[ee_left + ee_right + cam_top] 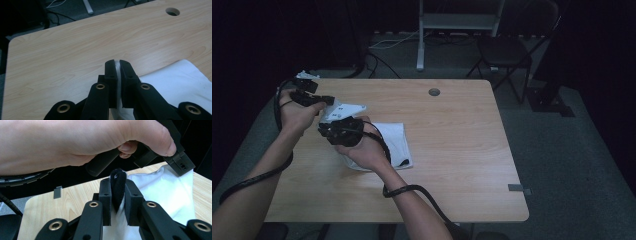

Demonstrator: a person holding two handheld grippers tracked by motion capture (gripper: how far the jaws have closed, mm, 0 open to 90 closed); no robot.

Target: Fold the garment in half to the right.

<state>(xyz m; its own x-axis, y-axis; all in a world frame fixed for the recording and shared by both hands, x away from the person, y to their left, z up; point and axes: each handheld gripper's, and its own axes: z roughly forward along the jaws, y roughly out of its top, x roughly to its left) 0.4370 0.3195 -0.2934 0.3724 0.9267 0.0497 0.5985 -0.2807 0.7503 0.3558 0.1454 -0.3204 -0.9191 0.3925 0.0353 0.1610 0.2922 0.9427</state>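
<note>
Both hand-held grippers are clamped on the white cloth (394, 142). My left hand-held gripper (118, 65) pinches a thin edge of it between fully closed jaws. My right hand-held gripper (118, 186) is clenched on a bunched fold that has a dark tab or loop at its tip. The gripped end is raised off the tabletop (452, 150) near its left side; the rest trails down and lies flat.

Step in hand, as I judge it: lifting one edge at two points, to spread or fold it. Next move calls for keeping both grips tight and moving the hands together, edge taut, so the cloth doesn't bunch.
</note>
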